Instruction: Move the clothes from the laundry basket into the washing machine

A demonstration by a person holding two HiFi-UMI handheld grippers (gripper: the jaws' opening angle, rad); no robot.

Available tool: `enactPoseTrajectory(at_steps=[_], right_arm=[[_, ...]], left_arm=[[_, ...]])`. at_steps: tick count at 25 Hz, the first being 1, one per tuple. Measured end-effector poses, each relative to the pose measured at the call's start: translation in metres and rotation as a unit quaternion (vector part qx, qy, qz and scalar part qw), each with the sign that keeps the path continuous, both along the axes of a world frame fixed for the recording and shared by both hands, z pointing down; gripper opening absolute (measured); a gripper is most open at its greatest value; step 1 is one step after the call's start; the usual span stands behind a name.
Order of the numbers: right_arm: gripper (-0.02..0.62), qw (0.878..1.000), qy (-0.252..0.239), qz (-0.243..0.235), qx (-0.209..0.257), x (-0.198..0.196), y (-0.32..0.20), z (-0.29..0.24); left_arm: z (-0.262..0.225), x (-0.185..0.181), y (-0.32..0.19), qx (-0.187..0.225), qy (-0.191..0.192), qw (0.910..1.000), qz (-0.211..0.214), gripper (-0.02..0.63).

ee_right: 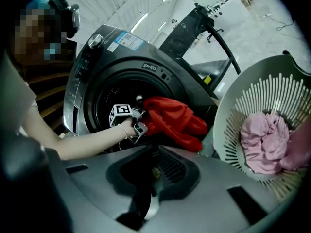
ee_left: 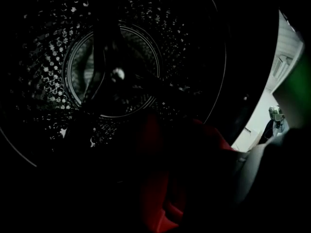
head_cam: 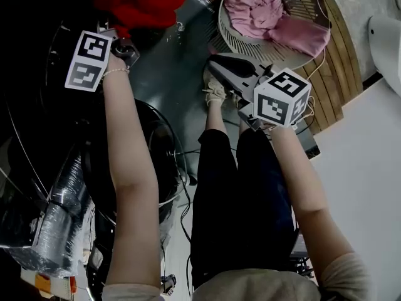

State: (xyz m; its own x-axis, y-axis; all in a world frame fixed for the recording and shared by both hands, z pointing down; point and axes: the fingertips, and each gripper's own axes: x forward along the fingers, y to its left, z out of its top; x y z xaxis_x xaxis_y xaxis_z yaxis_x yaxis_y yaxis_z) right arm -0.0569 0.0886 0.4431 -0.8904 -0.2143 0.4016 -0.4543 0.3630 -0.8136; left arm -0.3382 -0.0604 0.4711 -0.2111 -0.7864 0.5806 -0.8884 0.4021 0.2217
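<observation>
1. The left gripper (ee_right: 141, 124) has its jaws wide apart. A red garment (ee_right: 175, 123) is bunched between and just ahead of them, and no pinch on the cloth shows, so treat the garment as loose.
2. The red garment lies at the mouth of the washing machine (ee_right: 97, 57), at the left of the scene. Part of it hangs over the near lip of the door opening. The drum (ee_left: 43, 57) behind it is dark, and no other clothes can be made out inside.
3. The step in hand appears to be dropping off the red garment. Push the bunch past the lip toward the far wall of the drum so that no fold hangs outside. Keep the jaws spread on the way out so the cloth does not snag and follow.
4. The right gripper (head_cam: 216, 64) has its jaws together and holds nothing. It hangs between the machine and the laundry basket (head_cam: 313, 5), pointing toward the basket.
5. The laundry basket stands at the far right and holds pink clothes (head_cam: 263, 11), not yet moved.
6. Open the right jaws before reaching in, and take the pink bunch at its middle.
</observation>
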Motion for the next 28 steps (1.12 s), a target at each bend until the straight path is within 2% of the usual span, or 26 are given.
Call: enactPoseTrajectory(at_steps=[3, 5, 8, 11, 13, 15, 18, 21, 24, 26, 28], right_arm=[[0.034, 1.0, 0.002, 0.001, -0.001, 0.002, 0.003, -0.003], [0.034, 1.0, 0.003, 0.001, 0.0, 0.005, 0.004, -0.004], [0.034, 1.0, 0.005, 0.006, 0.001, 0.009, 0.002, -0.004], [0.034, 1.0, 0.007, 0.009, 0.005, 0.009, 0.001, -0.004], [0.034, 1.0, 0.01, 0.012, 0.012, 0.009, -0.001, -0.003], [0.034, 1.0, 0.015, 0.015, 0.017, 0.01, -0.004, -0.001], [0.034, 1.0, 0.015, 0.019, 0.019, 0.007, -0.008, 0.0], [0.034, 0.999, 0.016, 0.018, 0.022, 0.003, -0.009, 0.0], [0.034, 0.999, 0.012, 0.021, 0.021, 0.0, -0.009, 0.0], [0.034, 1.0, 0.009, 0.021, 0.014, -0.003, -0.005, 0.003], [0.034, 1.0, 0.008, 0.015, 0.004, -0.006, 0.003, 0.007]], left_arm=[[-0.01, 0.008, 0.025, 0.003, 0.007, 0.9998, -0.02, 0.362], [-0.012, 0.024, 0.038, 0.014, 0.023, 0.9995, -0.017, 0.362], [0.006, 0.059, 0.042, 0.009, 0.049, 0.9983, 0.03, 0.362], [0.026, 0.072, 0.028, -0.01, 0.045, 0.9963, 0.072, 0.362], [0.033, 0.071, 0.014, -0.021, 0.026, 0.9948, 0.096, 0.348], [0.033, 0.067, 0.001, -0.032, -0.005, 0.9932, 0.112, 0.141], [0.023, 0.042, -0.006, -0.038, -0.06, 0.9937, 0.087, 0.108], [-0.009, 0.011, -0.01, -0.005, -0.111, 0.9928, 0.045, 0.095], [-0.036, -0.002, -0.017, 0.024, -0.157, 0.9864, 0.044, 0.094], [-0.041, -0.01, -0.02, 0.033, -0.168, 0.9846, 0.036, 0.094], [-0.038, -0.019, -0.022, 0.038, -0.162, 0.9859, 0.016, 0.094]])
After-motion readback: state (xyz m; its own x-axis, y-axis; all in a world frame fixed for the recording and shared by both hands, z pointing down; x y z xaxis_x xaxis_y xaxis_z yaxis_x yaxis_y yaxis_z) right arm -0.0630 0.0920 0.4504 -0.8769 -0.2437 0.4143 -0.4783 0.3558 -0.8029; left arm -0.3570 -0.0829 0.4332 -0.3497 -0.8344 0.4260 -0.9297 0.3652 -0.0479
